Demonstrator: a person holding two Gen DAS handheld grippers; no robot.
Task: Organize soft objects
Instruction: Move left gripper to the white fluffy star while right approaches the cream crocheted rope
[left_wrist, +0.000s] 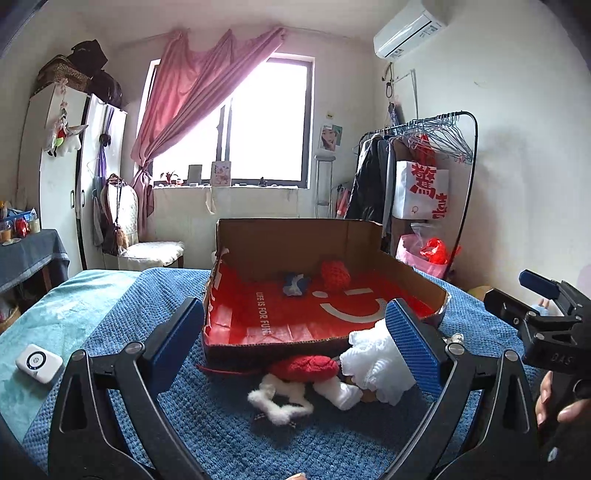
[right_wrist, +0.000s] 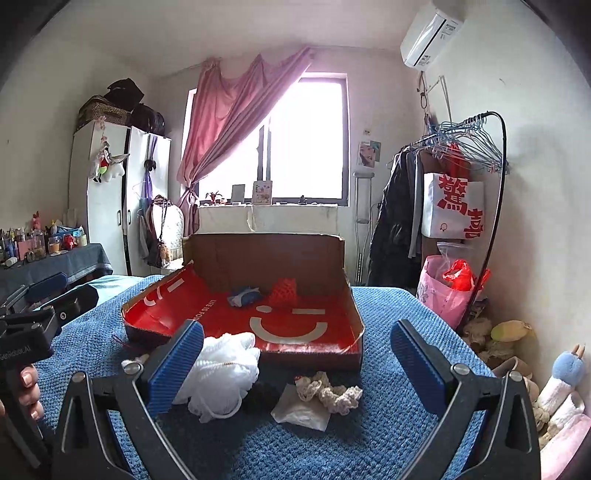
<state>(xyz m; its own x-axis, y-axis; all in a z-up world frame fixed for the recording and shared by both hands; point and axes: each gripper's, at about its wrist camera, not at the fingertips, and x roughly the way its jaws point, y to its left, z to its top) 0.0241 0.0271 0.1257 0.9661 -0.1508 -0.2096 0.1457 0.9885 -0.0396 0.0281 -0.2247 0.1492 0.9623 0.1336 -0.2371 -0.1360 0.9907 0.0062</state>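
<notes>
A shallow cardboard box with a red smiley lining (left_wrist: 295, 314) (right_wrist: 258, 321) lies on the blue bed cover. Inside it are a blue-white soft item (left_wrist: 294, 284) (right_wrist: 243, 296) and a red knitted item (left_wrist: 335, 275) (right_wrist: 283, 291). In front of the box lie a red knitted piece (left_wrist: 304, 368), a white fluffy star (left_wrist: 279, 400), a white sock (left_wrist: 338, 393) and a white mesh bath puff (left_wrist: 373, 363) (right_wrist: 221, 369). A cream crochet piece (right_wrist: 328, 391) and a white wrapper (right_wrist: 301, 410) lie further right. My left gripper (left_wrist: 295, 347) is open above these items. My right gripper (right_wrist: 295, 365) is open and empty.
A white power bank (left_wrist: 38, 363) lies on the teal sheet at left. A clothes rack (right_wrist: 461, 177) with bags stands at right. Plush toys (right_wrist: 561, 387) lie on the floor beside the bed. A wardrobe (right_wrist: 110, 199) and a cluttered side table (right_wrist: 48, 254) stand at left.
</notes>
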